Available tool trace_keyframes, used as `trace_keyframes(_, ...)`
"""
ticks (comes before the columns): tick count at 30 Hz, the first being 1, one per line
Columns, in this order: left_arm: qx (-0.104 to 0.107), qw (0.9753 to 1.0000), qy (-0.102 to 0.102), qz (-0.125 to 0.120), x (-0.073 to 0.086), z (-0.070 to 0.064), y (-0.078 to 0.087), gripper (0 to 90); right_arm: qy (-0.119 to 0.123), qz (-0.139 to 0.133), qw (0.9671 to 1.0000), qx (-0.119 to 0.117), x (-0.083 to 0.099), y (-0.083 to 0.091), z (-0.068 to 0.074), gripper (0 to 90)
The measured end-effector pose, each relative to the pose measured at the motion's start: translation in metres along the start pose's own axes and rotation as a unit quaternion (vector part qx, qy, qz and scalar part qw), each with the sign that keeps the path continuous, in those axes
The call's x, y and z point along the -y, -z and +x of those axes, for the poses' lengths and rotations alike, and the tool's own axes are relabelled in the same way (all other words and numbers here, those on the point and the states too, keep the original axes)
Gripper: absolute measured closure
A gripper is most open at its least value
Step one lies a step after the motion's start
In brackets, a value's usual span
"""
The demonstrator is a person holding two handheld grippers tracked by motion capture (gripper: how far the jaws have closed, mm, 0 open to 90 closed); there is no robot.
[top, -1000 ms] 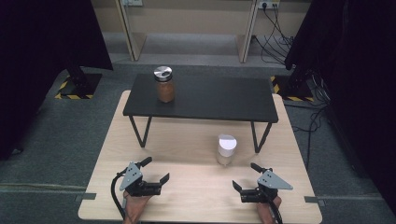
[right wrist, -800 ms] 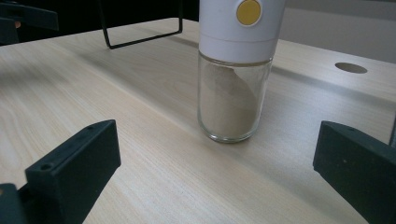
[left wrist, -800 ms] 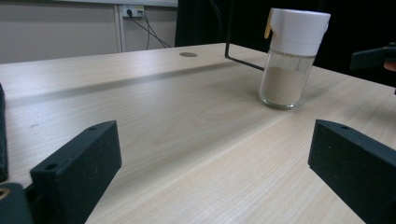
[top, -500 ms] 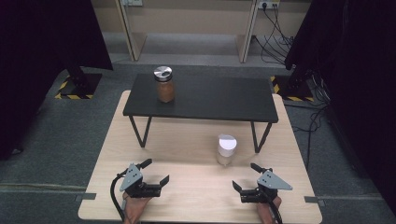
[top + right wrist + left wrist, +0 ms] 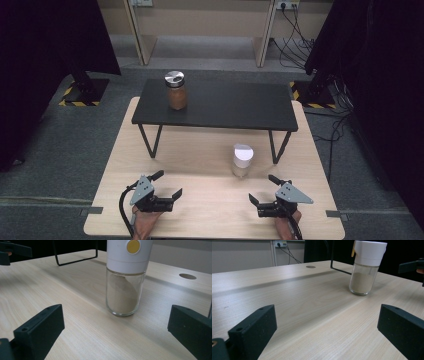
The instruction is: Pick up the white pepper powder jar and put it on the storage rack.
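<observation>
A glass shaker with a white cap (image 5: 242,160) holds beige powder and stands upright on the wooden table (image 5: 200,150), near the black shelf's right leg. The right gripper view has the shaker (image 5: 126,277) close ahead, a yellow dot on its cap. It stands farther off at the upper right in the left gripper view, shaker (image 5: 366,267). A brown jar with a silver lid (image 5: 176,90) rests on the black shelf (image 5: 225,105) at its left end. My left gripper (image 5: 170,184) and right gripper (image 5: 261,191) lie open near the front edge, both with nothing between their fingers.
The low black shelf stands on thin wire legs (image 5: 150,142) across the table's far half. A round cable hole (image 5: 187,276) is cut into the tabletop. Dark curtains and cables lie beyond the table on the grey floor.
</observation>
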State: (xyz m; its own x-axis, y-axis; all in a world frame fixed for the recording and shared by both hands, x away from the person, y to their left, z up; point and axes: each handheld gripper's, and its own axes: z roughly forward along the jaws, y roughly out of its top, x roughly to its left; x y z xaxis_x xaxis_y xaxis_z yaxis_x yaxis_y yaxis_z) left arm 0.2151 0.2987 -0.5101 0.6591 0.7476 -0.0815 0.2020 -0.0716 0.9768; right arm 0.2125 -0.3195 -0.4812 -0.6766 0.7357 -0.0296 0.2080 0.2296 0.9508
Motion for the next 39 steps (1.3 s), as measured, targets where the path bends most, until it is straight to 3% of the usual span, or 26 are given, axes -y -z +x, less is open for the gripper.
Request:
trace_keyframes(8, 0.001, 1.0, 0.001, -0.001, 0.0, 0.0, 0.0, 0.3, 0.002, -0.003, 1.0, -0.001, 0.0, 0.0, 0.0, 0.5)
trace_keyframes(16, 0.002, 1.0, 0.005, -0.005, 0.001, 0.001, 0.001, 0.0, -0.009, -0.022, 0.9997, -0.003, 0.006, 0.002, -0.003, 0.5)
trace_keyframes(23, 0.004, 1.0, 0.004, -0.003, 0.0, 0.001, 0.0, 0.0, -0.006, -0.019, 0.9998, 0.006, 0.004, -0.001, -0.001, 0.5)
trace_keyframes(32, 0.006, 1.0, 0.002, 0.001, -0.001, 0.001, -0.001, 0.0, -0.027, -0.026, 0.9993, -0.001, 0.0, -0.008, -0.002, 0.3)
trace_keyframes(37, 0.007, 1.0, 0.003, 0.002, -0.001, 0.002, -0.001, 0.0, -0.049, -0.041, 0.9979, 0.011, -0.001, -0.014, 0.004, 0.3)
trace_keyframes(39, 0.006, 1.0, 0.003, 0.003, -0.001, 0.002, -0.001, 0.0, -0.047, -0.045, 0.9978, 0.015, -0.001, -0.016, 0.006, 0.2)
